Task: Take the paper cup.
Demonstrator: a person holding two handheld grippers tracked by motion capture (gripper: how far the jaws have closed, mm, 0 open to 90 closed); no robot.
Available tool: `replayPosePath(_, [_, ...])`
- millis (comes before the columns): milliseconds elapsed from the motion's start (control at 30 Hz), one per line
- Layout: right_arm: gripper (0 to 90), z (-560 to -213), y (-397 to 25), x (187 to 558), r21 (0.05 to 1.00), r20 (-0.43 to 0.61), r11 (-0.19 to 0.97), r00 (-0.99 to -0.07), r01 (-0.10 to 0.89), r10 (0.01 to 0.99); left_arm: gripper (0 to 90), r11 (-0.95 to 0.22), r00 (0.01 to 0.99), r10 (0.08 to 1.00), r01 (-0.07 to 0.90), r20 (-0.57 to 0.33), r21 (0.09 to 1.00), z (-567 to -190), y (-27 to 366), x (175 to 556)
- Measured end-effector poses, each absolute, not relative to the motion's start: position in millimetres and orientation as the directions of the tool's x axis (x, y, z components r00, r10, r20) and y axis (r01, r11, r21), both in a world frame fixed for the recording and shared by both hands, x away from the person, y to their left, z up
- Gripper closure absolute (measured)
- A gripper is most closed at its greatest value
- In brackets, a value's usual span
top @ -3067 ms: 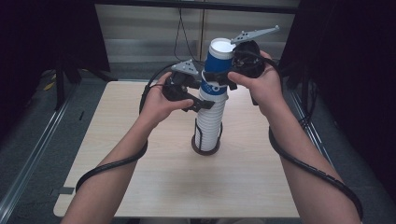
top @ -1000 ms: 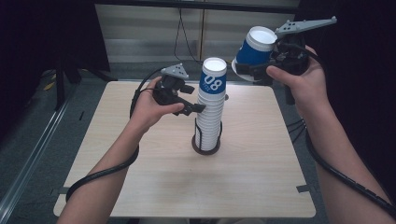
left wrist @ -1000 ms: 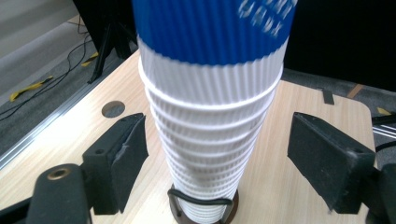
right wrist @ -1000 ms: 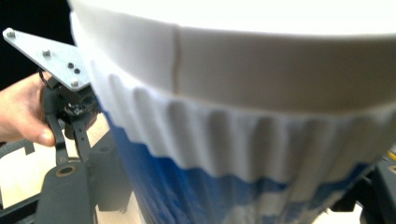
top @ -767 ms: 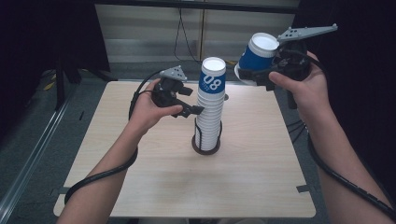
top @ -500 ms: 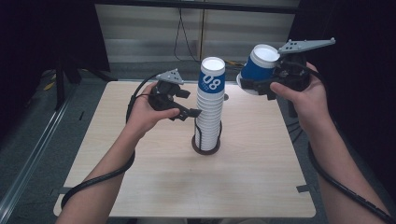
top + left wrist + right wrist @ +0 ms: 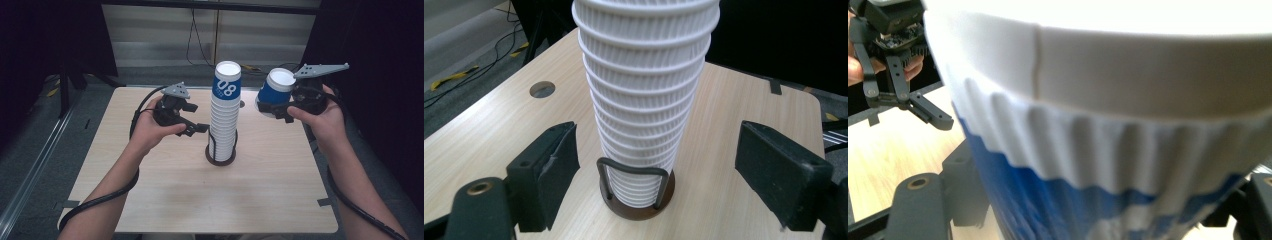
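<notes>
Lowered and drawn nearer the cup stack [image 7: 224,114]: right tongs [image 7: 280,106], clamped on a blue cup [image 7: 272,91]. Left of that stack, left tongs [image 7: 200,128], spread apart, touching nothing.

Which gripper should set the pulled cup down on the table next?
Right. The right gripper is already clamped on the blue cup, held in the air beside the cup stack. The left gripper is open, its jaws either side of the stack, placed to steady it.
</notes>
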State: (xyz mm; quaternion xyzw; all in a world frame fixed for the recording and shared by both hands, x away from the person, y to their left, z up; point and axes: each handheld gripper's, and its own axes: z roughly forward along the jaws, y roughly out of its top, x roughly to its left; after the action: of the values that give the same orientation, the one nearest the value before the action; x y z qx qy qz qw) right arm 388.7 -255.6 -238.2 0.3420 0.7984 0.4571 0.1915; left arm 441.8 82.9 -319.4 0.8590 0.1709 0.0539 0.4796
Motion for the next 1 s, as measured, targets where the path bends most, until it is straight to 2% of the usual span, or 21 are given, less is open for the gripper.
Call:
replayPosePath(400, [21.2,-275,-254,383,0.839,0.019,0.376,-0.712,0.394,0.702,17.3,-0.483,0.931,0.355,0.259,-0.083,0.837,-339,91,436])
replayPosePath(1000, [21.2,-298,-247,372,0.818,0.022,0.412,-0.738,0.401,0.675,17.3,-0.487,0.932,0.347,0.275,-0.105,0.829,-360,92,425])
